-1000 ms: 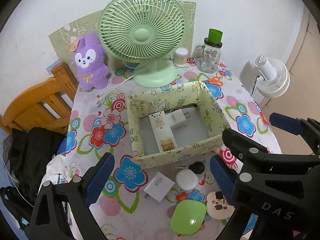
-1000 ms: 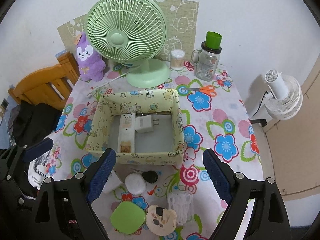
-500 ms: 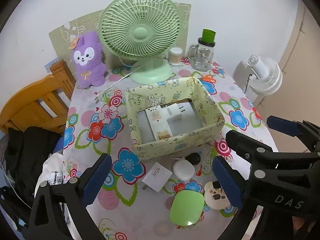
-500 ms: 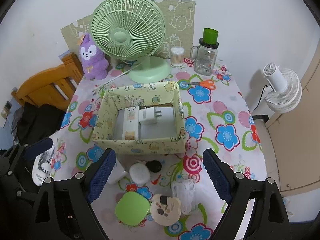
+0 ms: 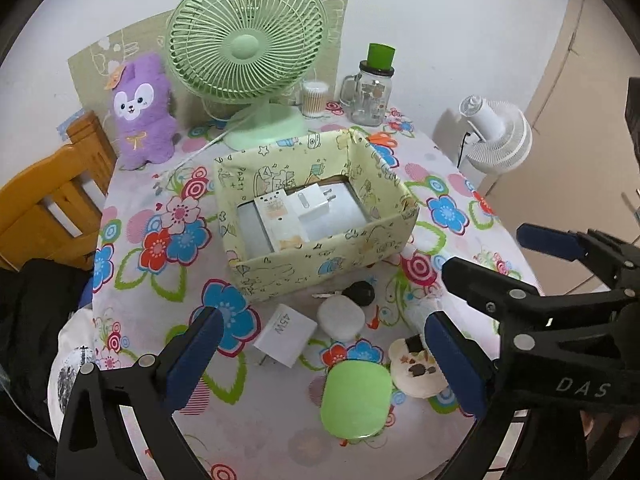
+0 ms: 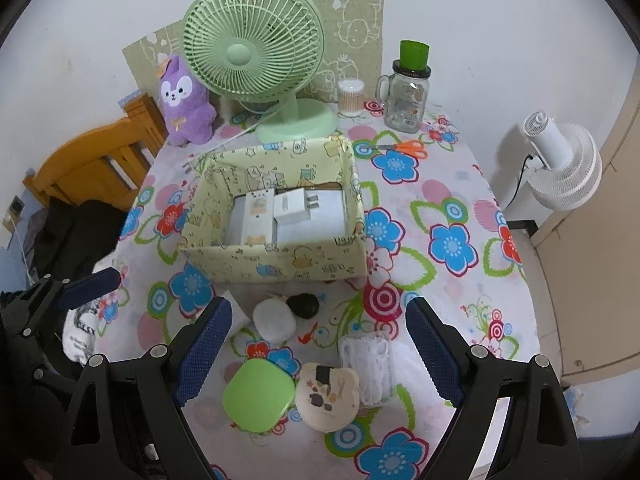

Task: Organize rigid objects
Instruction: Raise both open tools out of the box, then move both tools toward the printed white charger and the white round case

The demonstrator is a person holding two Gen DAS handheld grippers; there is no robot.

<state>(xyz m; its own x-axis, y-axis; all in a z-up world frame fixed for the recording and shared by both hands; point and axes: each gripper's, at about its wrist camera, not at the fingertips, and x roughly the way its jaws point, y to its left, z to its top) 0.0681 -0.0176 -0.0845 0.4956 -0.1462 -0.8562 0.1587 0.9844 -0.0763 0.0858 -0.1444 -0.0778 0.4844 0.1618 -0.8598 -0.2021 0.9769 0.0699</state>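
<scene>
left gripper (image 5: 320, 356) opened wider (nothing between), both lowered

Yellow cartoon-print box (image 5: 320, 268) sat mid-table, open top, w/ a white plug adapter (image 5: 310, 206) and flat white pack (image 5: 276, 220) lying inside. Loose in front: white 45W charger (image 5: 285, 335), white oval case (image 5: 340, 317), black fob (image 5: 360, 292), green case (image 5: 356, 398), bear-shaped compact (image 5: 416, 368), all flat on the cloth.
</scene>
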